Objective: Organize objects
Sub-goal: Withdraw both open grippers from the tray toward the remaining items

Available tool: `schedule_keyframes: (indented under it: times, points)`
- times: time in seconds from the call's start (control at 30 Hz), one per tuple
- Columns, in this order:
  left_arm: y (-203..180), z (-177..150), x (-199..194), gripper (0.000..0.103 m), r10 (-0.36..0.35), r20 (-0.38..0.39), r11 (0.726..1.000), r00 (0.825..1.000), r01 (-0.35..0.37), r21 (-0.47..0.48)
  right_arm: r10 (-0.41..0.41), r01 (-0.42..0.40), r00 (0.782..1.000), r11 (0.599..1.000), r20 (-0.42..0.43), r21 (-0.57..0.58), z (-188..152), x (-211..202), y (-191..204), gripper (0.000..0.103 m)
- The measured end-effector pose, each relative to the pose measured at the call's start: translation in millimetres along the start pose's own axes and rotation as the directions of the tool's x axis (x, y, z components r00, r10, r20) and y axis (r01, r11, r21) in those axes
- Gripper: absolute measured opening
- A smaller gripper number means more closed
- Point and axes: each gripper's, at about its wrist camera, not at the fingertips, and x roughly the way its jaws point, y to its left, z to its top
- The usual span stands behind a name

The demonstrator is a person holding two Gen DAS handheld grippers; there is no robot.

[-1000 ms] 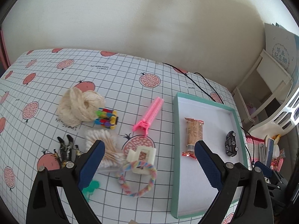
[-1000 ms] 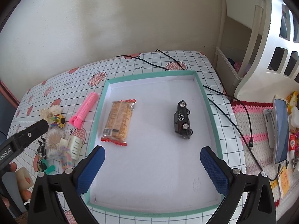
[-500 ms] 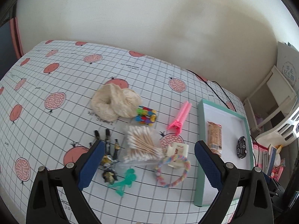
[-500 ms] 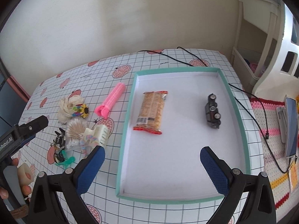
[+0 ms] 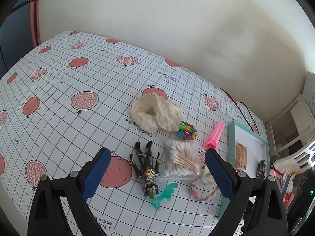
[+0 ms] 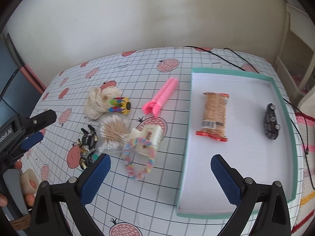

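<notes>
My left gripper (image 5: pixel 156 164) is open above a pile of loose items: a black-and-gold action figure (image 5: pixel 147 165), a bag of cotton swabs (image 5: pixel 181 161), a green figure (image 5: pixel 165 194), a pastel bracelet (image 5: pixel 202 188), a cream scrunchie (image 5: pixel 155 114), a colourful toy (image 5: pixel 187 131) and a pink clip (image 5: pixel 214 135). My right gripper (image 6: pixel 160 167) is open and empty, straddling the bracelet (image 6: pixel 137 157) and the left wall of the teal tray (image 6: pixel 246 157). In the tray lie a snack bar (image 6: pixel 214 116) and a black toy car (image 6: pixel 271 122). A white hair claw (image 6: pixel 147 137) rests under the bracelet.
A pomegranate-print cloth (image 5: pixel 78 82) covers the table. A black cable (image 6: pixel 232 59) runs behind the tray. White shelving (image 6: pixel 299 59) stands to the right. The left gripper's body (image 6: pixel 29 125) and a hand (image 6: pixel 29 184) show at the right view's left edge.
Both grippers have moved left, away from the tray and toward the pile of loose items. The action figure now lies between the left fingers. Both stay open.
</notes>
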Motion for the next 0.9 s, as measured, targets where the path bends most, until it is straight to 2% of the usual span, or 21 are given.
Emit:
schedule_keyframes:
  times: [0.2,0.37,0.67,0.9]
  points:
    - [5.2,-0.1,3.5,0.097,0.037,-0.007,0.999,0.999,-0.037,0.005,0.014,-0.014,1.000,1.000,-0.016,0.002,-0.8,11.2,10.4,0.103]
    - [6.4,-3.0,14.4,0.097,0.043,-0.034,0.999,0.998,-0.043,0.011,0.024,-0.024,0.999,1.000,-0.027,0.005,-1.0,18.0,13.6,0.098]
    - [5.1,-10.9,40.2,0.097,0.084,-0.094,0.996,0.992,-0.080,0.045,0.017,-0.017,0.998,1.000,-0.060,0.010,-2.7,31.6,12.8,0.081]
    - [8.7,-13.6,53.8,0.097,0.085,-0.139,0.996,0.987,-0.082,0.029,0.020,-0.018,0.996,1.000,-0.086,0.015,-3.3,39.3,12.1,0.062]
